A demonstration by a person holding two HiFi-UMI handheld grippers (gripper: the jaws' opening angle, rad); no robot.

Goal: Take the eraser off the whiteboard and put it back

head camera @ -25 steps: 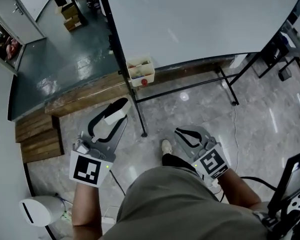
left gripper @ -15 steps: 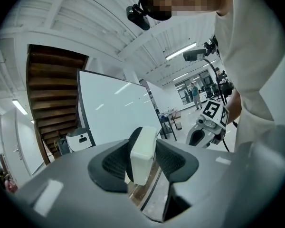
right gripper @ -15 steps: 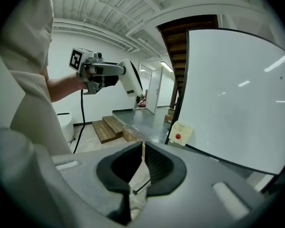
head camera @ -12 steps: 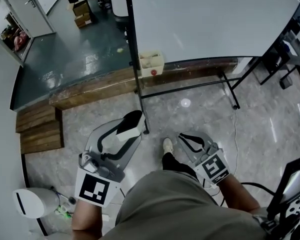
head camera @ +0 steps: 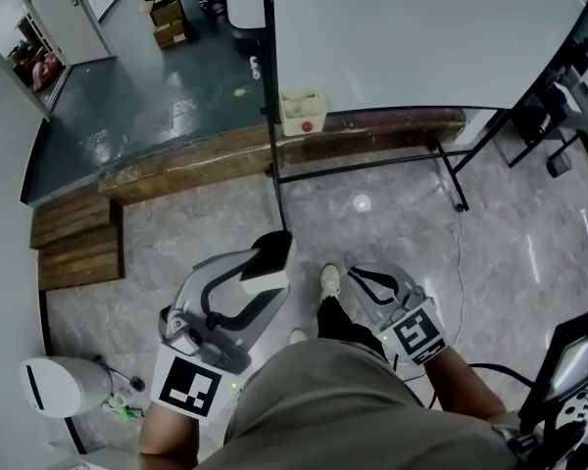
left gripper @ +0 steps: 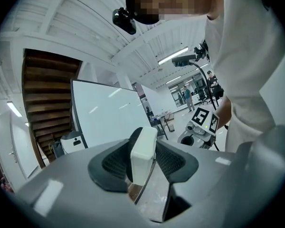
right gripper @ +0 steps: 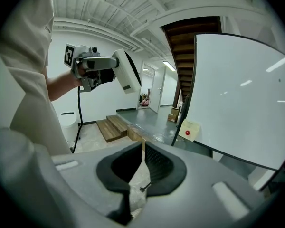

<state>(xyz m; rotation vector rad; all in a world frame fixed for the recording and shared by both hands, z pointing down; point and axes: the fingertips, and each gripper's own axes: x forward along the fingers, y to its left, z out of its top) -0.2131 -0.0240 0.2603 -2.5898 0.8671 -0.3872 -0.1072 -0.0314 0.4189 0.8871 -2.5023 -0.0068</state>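
The eraser point(head camera: 255, 277), a white block with a black face, sits between the jaws of my left gripper point(head camera: 265, 259), which is shut on it low in the head view. In the left gripper view the eraser point(left gripper: 141, 156) stands upright in the left gripper point(left gripper: 145, 146), with the whiteboard point(left gripper: 109, 118) beyond it. My right gripper point(head camera: 361, 276) is shut and holds nothing, and its own view shows the right gripper point(right gripper: 142, 148) with its pads together. The whiteboard point(head camera: 421, 37) on its black stand fills the top right, some way ahead of both grippers.
A small cream box with a red spot point(head camera: 302, 111) hangs on the whiteboard's left post. Black stand legs point(head camera: 451, 164) spread over the grey marble floor. Wooden steps point(head camera: 73, 248) and a raised dark green floor point(head camera: 157, 96) lie to the left. A white rounded device point(head camera: 49, 385) stands at lower left.
Both grippers have travelled along the floor, and the whiteboard's left post and cream box have slid rightward in view. The left gripper still carries the eraser; the right stays shut.
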